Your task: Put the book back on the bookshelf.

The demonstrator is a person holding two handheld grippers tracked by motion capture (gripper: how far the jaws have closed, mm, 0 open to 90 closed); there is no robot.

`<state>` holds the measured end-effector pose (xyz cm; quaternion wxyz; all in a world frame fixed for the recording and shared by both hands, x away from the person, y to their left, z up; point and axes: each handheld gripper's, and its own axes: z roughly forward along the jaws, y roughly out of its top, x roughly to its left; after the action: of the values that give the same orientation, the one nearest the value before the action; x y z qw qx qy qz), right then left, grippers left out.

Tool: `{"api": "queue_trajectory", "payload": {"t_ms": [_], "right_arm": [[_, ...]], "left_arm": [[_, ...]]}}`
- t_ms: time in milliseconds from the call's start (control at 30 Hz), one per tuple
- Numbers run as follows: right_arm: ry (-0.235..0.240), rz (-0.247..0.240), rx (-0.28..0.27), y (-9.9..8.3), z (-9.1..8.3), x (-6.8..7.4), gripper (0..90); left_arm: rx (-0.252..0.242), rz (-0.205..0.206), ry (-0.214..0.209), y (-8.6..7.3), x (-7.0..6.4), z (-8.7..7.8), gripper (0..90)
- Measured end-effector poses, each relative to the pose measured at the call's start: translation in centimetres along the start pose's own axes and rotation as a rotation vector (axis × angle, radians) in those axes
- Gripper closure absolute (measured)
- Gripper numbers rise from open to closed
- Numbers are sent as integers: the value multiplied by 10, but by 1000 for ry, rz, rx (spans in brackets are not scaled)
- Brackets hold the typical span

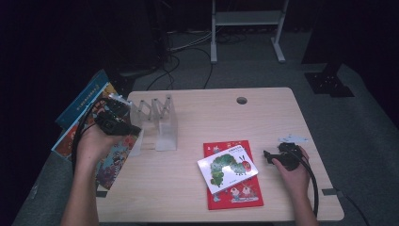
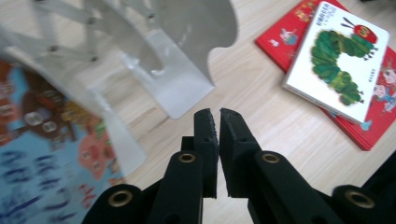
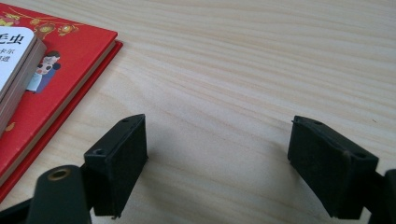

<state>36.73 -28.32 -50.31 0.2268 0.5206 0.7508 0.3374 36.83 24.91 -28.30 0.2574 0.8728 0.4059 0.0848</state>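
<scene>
Jaws of the left gripper [image 2: 218, 112] are pressed almost together with nothing between them, a thin slit left. Just ahead of their tips stands the clear rack [image 2: 154, 60], its folding plates rising up and to the left of them; a colourful book [image 2: 42, 140] lies under the rack's near plate, left of the jaws. In the high view the left gripper [image 1: 129, 128] sits at the rack's [image 1: 157, 123] left end, touching or nearly so; I cannot tell which. Ahead and right of these jaws, well apart, a white caterpillar book [image 2: 338, 63] rests on a red book [image 2: 299, 35].

Jaws of the right gripper [image 3: 219, 161] are spread wide over bare tabletop [image 3: 243, 60], holding nothing. The red book [image 3: 70, 60] lies to their left, its edge near the left jaw, with the white book [image 3: 14, 60] stacked on it.
</scene>
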Motion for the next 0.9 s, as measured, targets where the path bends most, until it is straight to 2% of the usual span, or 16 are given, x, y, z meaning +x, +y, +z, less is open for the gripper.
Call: {"api": "queue_trajectory", "payload": {"t_ms": [100, 133, 233, 267, 367, 467, 500, 533, 567, 600, 700, 733, 767, 800, 833, 900], "right_arm": [[0, 0, 0, 0, 0, 0, 186], [0, 0, 0, 0, 0, 0, 186], [0, 0, 0, 0, 0, 0, 187], [2, -1, -1, 0, 0, 0, 199], [4, -1, -2, 0, 0, 0, 202], [6, -4, -2, 0, 0, 0, 201], [12, -6, -1, 1, 0, -1, 199], [12, -7, -2, 1, 1, -1, 199], [12, -7, -2, 1, 1, -1, 199], [12, -8, -2, 1, 1, -1, 199], [12, -6, 0, 1, 0, -1, 194], [13, -8, 3, 1, 1, 0, 173], [13, -8, 3, 1, 1, 0, 173], [14, -11, 2, 1, 1, 0, 171], [14, -11, 2, 1, 1, 0, 171], [15, -6, 4, 0, 0, 1, 173]], "left_arm": [[-7, 13, -14, 0, -4, 6, 795], [-21, 21, -30, -1, -8, 13, 786], [-45, 37, -46, -3, -12, 20, 743], [-67, 62, -52, -5, -16, 29, 677], [-85, 77, -71, -7, -20, 38, 585], [-114, 120, -92, -11, -25, 54, 531], [-115, 128, -88, -13, -27, 62, 471], [-114, 128, -92, -14, -28, 67, 449], [-114, 128, -92, -14, -28, 67, 444], [-99, 122, -108, -16, -31, 77, 424], [-76, 111, -109, -18, -33, 86, 376], [-63, 130, -99, -21, -36, 96, 365], [-63, 130, -99, -21, -36, 96, 350], [-72, 130, -116, -25, -39, 107, 342], [-72, 130, -116, -25, -39, 107, 331], [-74, 132, -141, -28, -42, 117, 320]]}}
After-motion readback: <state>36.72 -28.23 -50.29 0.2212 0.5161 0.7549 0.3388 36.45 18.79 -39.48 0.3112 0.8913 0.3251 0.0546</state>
